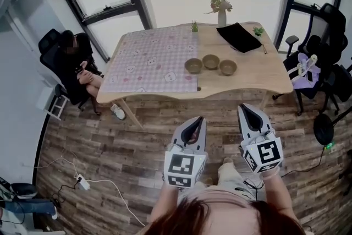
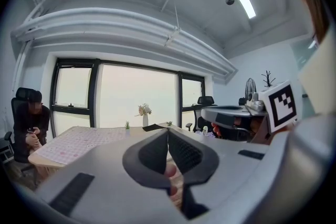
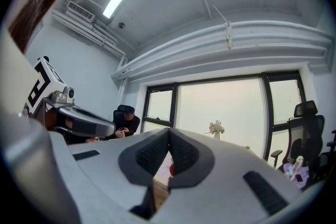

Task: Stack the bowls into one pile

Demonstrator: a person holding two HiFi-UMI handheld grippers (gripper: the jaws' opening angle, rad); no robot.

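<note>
Three brownish bowls stand apart in a row on the wooden table [image 1: 247,82]: the left bowl [image 1: 193,66], the middle bowl [image 1: 210,61] and the right bowl [image 1: 228,67]. Both grippers are held well short of the table, above the floor. My left gripper [image 1: 197,119] is shut with nothing in it, its jaws pressed together [image 2: 168,132]. My right gripper [image 1: 245,108] is likewise shut and holds nothing [image 3: 169,131]. Neither gripper view shows the bowls; the jaws block the table there.
A pink checked cloth [image 1: 154,60] covers the table's left half. A black flat pad [image 1: 240,37], a vase of flowers [image 1: 221,9] and small plants sit at the far edge. A person sits at the left [image 1: 77,66]. Office chairs [image 1: 316,63] stand right. A power strip [image 1: 82,181] lies on the floor.
</note>
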